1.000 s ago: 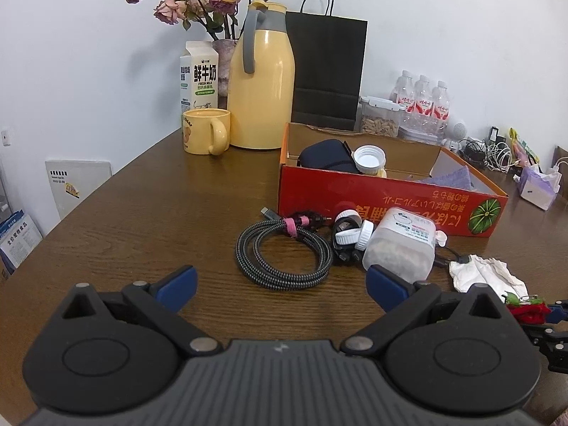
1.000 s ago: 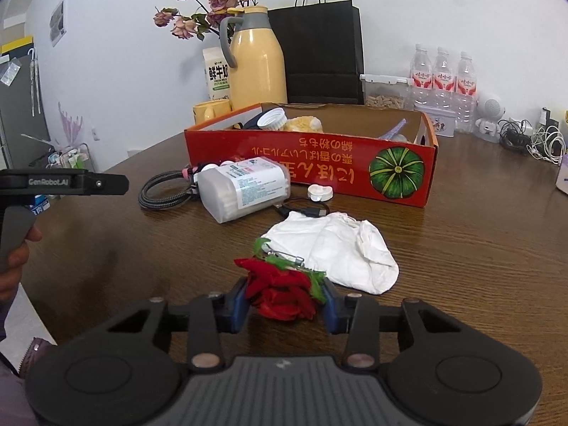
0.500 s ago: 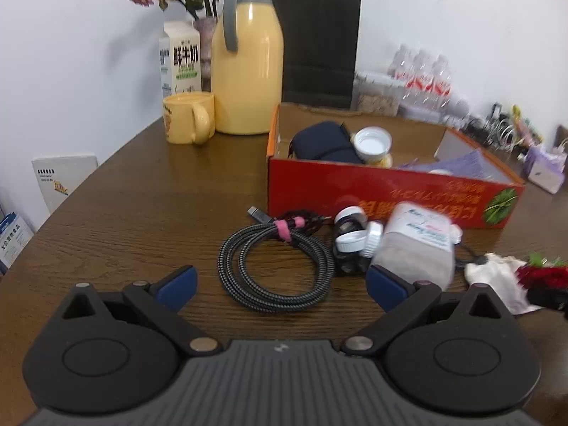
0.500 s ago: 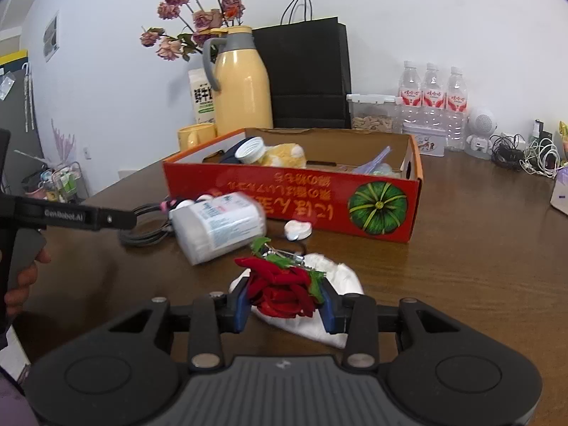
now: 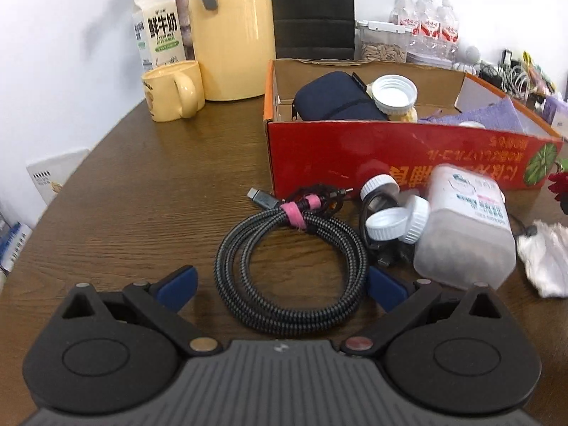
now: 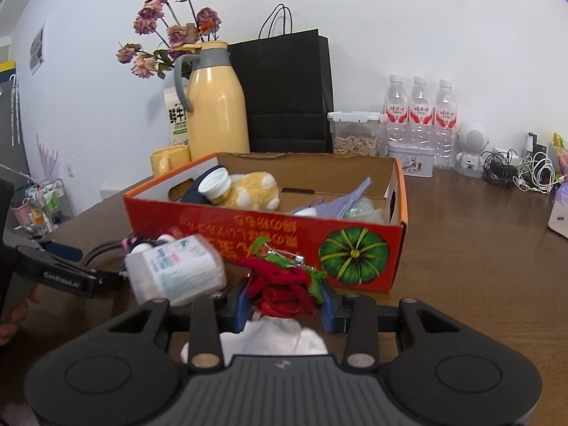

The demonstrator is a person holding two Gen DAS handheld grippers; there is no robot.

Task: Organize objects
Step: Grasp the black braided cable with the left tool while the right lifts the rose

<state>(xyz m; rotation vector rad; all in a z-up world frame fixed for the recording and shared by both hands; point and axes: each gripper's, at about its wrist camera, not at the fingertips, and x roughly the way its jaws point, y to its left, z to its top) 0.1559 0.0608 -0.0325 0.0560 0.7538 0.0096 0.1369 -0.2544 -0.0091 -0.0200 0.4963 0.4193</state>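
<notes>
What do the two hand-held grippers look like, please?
Both hand-held grippers, left and right, have a grey ribbed body, black linkage arms with round discs and metal pins, and blue finger pads. White lettering marks the left one's side.

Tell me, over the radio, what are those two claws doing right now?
Right gripper shut on red chili charm, short of the red box. Left gripper open around coiled cable. White plastic jar beside the cable.

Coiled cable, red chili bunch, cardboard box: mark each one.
coiled cable (image 5: 291,269), left wrist view, on the braided loop's right side.
red chili bunch (image 6: 284,284), right wrist view, on the red peppers.
cardboard box (image 6: 227,223), right wrist view, on its red front wall.
</notes>
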